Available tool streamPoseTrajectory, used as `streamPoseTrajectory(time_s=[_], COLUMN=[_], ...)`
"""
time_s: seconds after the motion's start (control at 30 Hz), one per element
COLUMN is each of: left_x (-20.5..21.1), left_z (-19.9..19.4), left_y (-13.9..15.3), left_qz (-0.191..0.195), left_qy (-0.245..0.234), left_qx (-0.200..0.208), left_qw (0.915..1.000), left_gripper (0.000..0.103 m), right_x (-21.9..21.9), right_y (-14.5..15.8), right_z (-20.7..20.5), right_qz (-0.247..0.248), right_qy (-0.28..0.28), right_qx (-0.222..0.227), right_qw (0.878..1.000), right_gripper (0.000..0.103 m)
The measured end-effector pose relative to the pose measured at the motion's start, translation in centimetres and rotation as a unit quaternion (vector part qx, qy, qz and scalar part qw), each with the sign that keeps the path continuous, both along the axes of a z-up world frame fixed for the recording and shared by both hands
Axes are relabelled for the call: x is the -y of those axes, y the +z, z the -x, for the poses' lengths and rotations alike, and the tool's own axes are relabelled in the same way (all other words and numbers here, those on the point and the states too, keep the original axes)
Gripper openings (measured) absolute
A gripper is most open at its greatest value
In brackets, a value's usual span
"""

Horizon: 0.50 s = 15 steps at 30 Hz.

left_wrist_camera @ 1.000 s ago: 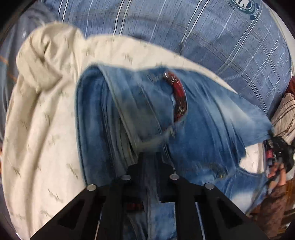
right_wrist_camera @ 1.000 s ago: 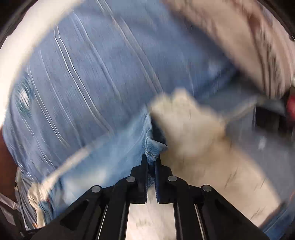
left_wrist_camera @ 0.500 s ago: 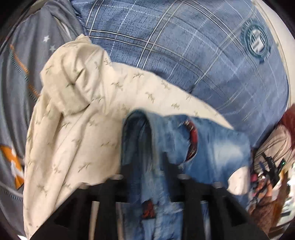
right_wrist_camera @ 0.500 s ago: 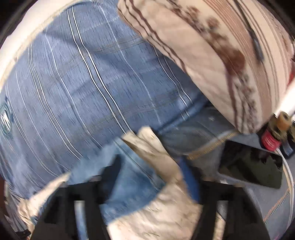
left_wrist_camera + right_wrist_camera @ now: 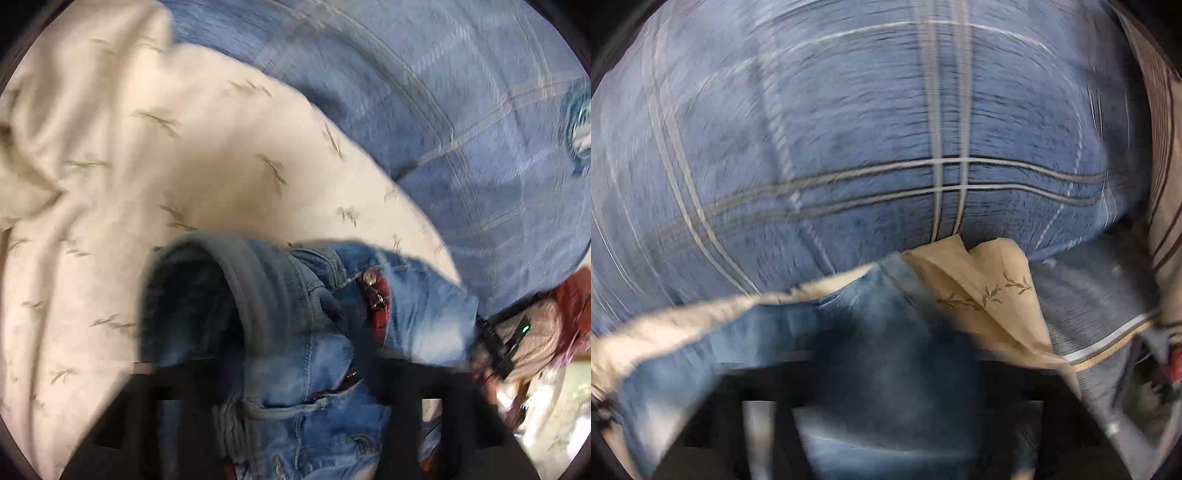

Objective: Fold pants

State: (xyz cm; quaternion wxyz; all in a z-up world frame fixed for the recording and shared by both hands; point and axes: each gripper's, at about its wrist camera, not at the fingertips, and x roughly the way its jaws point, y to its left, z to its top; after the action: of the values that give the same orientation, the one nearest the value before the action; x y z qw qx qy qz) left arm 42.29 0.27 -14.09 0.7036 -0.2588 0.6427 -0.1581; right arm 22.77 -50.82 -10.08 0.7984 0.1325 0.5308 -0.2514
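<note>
— Since the earlier frames, both of your hand-held grippers had dropped closer to the bed. The cream leaf-print cloth (image 5: 184, 166) filled far more of the left wrist view, and the dark phone had slipped out of the right one.

— And where were the jeans (image 5: 288, 295) by then?

— Bunched at 6 o'clock in your left view, lying on the cream cloth. The rolled waistband arched from 9 o'clock of the bundle over to its centre, and the red-lined pocket edge (image 5: 380, 306) with its rivet sat at about 3 o'clock of the bundle. The blue checked cover (image 5: 443, 129) ran from 12 to 3 o'clock behind it.

— Your left hand-held gripper (image 5: 299, 369)?

— Its jaws were closing, with denim between them. The fingers were smeared by motion, so whether the pads pressed on the cloth could not be told.

— And your right hand-held gripper (image 5: 894, 376)?

— Closing too, with a dark fold of the jeans (image 5: 775, 332) between its blurred fingers, and again the grip itself could not be told. The denim spread from 6 round to 9 o'clock. A corner of the cream cloth (image 5: 990, 295) stood just beside it at 4 o'clock. The checked cover (image 5: 849, 147) took the whole upper half, and a striped pillow (image 5: 1163, 184) showed at 3 o'clock.
</note>
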Motion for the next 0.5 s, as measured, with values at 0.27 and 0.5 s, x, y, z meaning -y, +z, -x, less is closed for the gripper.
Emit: streamPoseTrajectory(time_s=[0.27, 0.5], left_x=[-1.4, -4.7], left_z=[4.5, 15.5], left_y=[7.0, 11.3], left_qz=[-0.009, -0.016], left_qy=[0.005, -0.037], left_qx=[0.116, 0.193], left_qw=[0.9932, 0.9805], left_gripper=[0.015, 0.016], right_x=[-2.4, -4.7], right_y=[9.3, 13.0], right_z=[6.6, 17.1], right_qz=[0.029, 0.02], right_qy=[-0.009, -0.031], right_qx=[0.122, 0.184], right_qw=[0.992, 0.982], right_gripper=[0.018, 0.018])
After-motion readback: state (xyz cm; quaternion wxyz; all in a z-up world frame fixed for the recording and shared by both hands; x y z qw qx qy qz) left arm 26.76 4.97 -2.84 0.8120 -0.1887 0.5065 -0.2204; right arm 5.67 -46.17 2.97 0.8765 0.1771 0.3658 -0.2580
